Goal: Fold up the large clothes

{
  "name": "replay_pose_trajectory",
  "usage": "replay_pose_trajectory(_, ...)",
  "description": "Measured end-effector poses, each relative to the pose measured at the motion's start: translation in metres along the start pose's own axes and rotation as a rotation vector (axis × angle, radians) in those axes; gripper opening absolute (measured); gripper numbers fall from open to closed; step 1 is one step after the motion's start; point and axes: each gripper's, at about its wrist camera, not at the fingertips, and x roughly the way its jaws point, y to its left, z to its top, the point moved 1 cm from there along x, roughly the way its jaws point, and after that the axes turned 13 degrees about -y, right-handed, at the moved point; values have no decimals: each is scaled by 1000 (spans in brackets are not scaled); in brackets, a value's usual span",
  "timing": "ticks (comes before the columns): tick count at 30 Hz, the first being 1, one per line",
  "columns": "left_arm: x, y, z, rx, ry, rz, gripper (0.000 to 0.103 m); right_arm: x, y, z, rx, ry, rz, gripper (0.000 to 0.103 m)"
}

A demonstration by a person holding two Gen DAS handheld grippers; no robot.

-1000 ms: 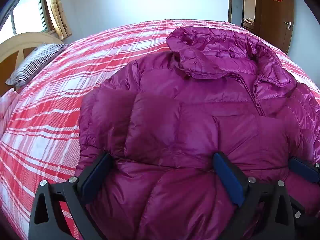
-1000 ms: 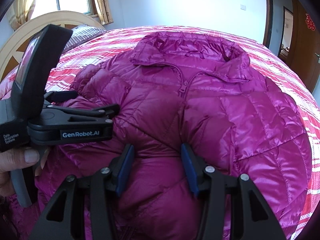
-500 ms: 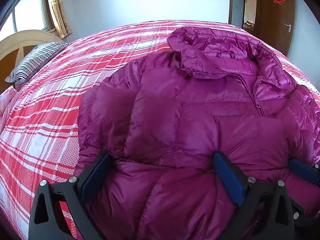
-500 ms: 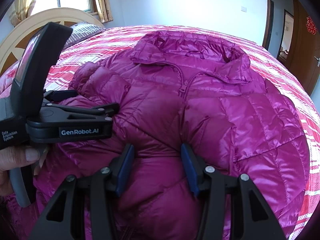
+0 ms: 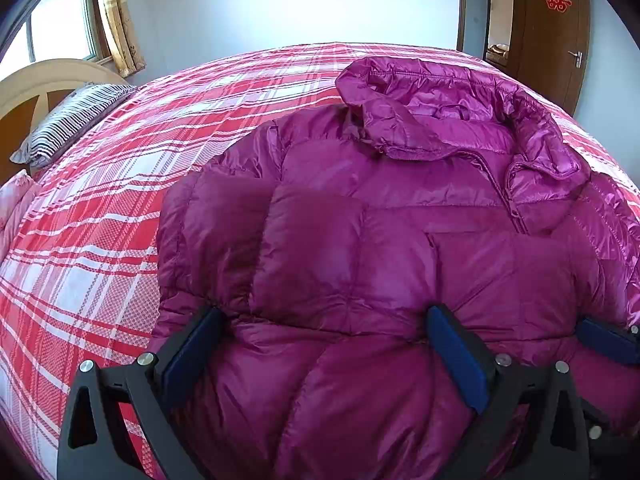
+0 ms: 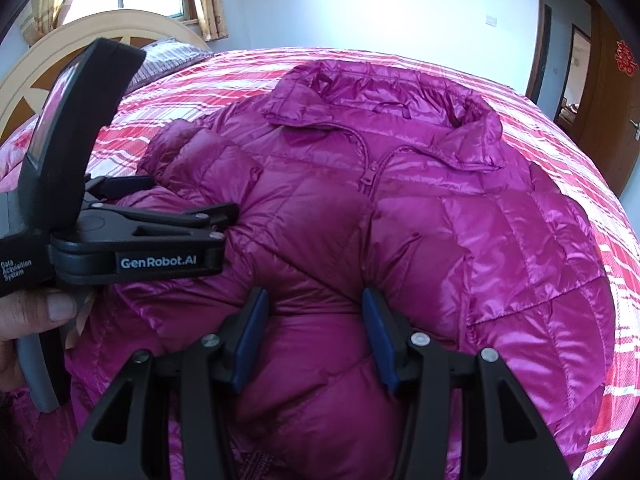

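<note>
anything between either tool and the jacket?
Nothing visible. The left tool and right tool each have a puffed fold of the magenta down jacket bulging directly between their pads, near its hem.

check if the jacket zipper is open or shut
Shut up to the chest: the puffer jacket zipper joins both fronts; the collar lies open.

A glossy magenta quilted puffer jacket (image 5: 400, 208) is seen spread front-up on a red-and-white plaid bedspread (image 5: 120, 208), collar toward the far wall. Its near puffy fold is bracketed by the blue-padded black left gripper (image 5: 324, 356), pads pressed into the fabric. A striped pillow (image 5: 68, 120) is glimpsed far left.
</note>
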Motion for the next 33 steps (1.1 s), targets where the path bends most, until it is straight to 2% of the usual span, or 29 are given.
replay_pose_trajectory(4,0,1,0,-3,-1,-2,102,-6,-16,17,25,45,126,53)
replay_pose_trajectory(6,-1,1,0,-3,-2,-1,102,-12,-27,34,27,18,160,55)
replay_pose_trajectory(9,-1,0,0,-3,-5,-1,102,-11,-41,72,-51,-29,108,68)
replay_pose_trajectory(15,-2,4,-1,-19,-7,-16,102,51,-88,153,-164,4,-23,70)
replay_pose_trajectory(19,-2,4,-1,-22,-10,-19,102,99,-108,188,-251,104,23,70)
replay_pose_trajectory(21,-2,4,-1,-23,-10,-19,102,118,-115,194,-225,188,96,70)
replay_pose_trajectory(25,-2,5,-1,-23,-12,-18,102,140,-110,191,-302,254,128,70)
replay_pose_trajectory(27,-2,4,-1,-21,-13,-16,102,155,-113,188,-341,295,114,62)
replay_pose_trajectory(29,-3,4,-1,-20,-14,-15,102,168,-118,187,-380,338,74,42)
replay_pose_trajectory(30,-3,4,-1,-19,-14,-14,102,170,-120,186,-392,343,60,22)
replay_pose_trajectory(31,-3,4,-1,-19,-15,-14,102,169,-122,186,-389,344,68,15)
replay_pose_trajectory(33,-3,3,-1,-18,-15,-11,102,157,-118,187,-402,309,78,12)
